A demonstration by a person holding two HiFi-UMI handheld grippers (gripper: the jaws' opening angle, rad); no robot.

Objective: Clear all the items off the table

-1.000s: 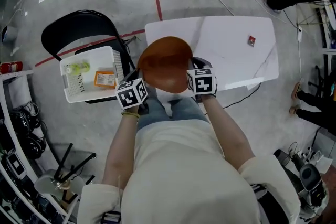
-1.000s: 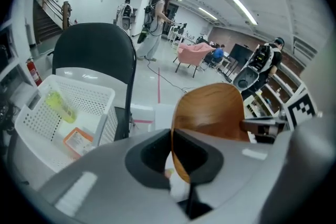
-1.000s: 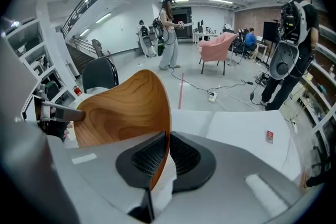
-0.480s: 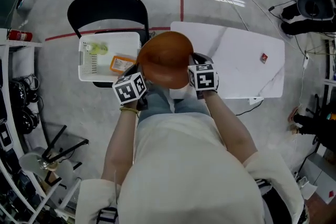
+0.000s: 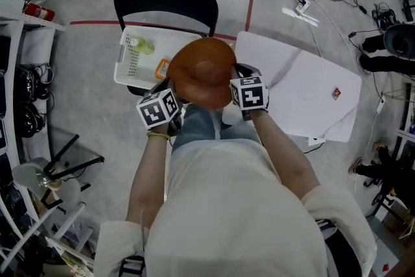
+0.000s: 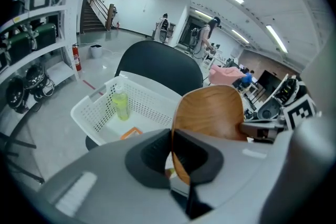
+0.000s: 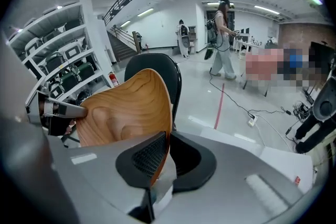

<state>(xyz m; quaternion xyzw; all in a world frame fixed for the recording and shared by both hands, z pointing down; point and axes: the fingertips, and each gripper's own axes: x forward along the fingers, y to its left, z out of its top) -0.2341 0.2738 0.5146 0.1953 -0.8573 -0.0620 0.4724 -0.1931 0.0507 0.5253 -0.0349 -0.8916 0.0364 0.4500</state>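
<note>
At centre frame the left gripper and right gripper each pinch an opposite rim of the wooden bowl; just beyond, upper left, the white basket holds a green bottle and an orange packet; at right, a small red item lies on the table.

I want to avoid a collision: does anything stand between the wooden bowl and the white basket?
Nothing visible does. The wooden bowl, held by the left gripper and right gripper, hides one corner of the white basket from above; a bottle and orange packet lie inside.
</note>
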